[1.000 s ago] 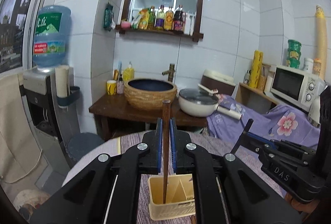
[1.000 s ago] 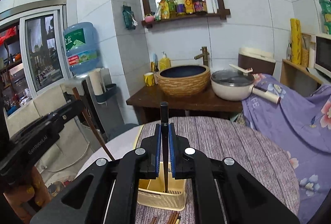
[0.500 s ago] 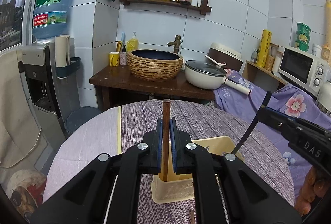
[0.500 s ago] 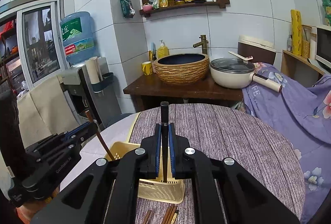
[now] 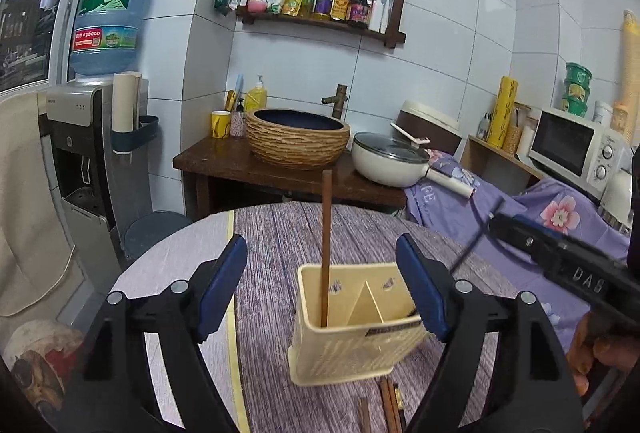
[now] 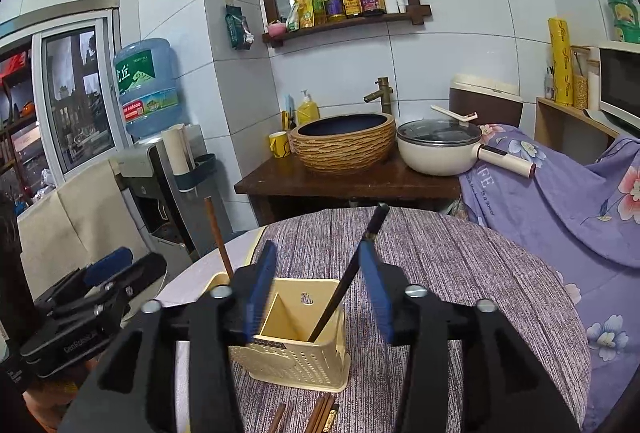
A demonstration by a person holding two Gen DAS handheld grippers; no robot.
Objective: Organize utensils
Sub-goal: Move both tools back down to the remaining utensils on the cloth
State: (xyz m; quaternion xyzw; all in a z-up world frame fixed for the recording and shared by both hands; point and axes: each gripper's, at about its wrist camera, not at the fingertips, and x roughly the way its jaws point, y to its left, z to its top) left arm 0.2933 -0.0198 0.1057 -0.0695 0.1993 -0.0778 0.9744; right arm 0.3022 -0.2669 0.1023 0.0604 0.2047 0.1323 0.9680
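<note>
Your round table (image 5: 280, 233), under a purple-grey striped cloth, carried the cream perforated utensil holder (image 5: 352, 345) near its front edge. Your left gripper (image 5: 322, 285) had just opened; its jaws stood wide, and the brown chopstick (image 5: 326, 241) stood free between them, upright in the holder's left compartment. Your right gripper (image 6: 316, 289) had likewise just opened, its blue pads clear of the black chopstick (image 6: 352, 269), which leaned in the right compartment. More chopsticks (image 6: 322, 415) lay on the cloth just before the holder. Legible writing: "DAS" on the right gripper's body, and "FE" on the purple floral cover (image 5: 460, 205).
</note>
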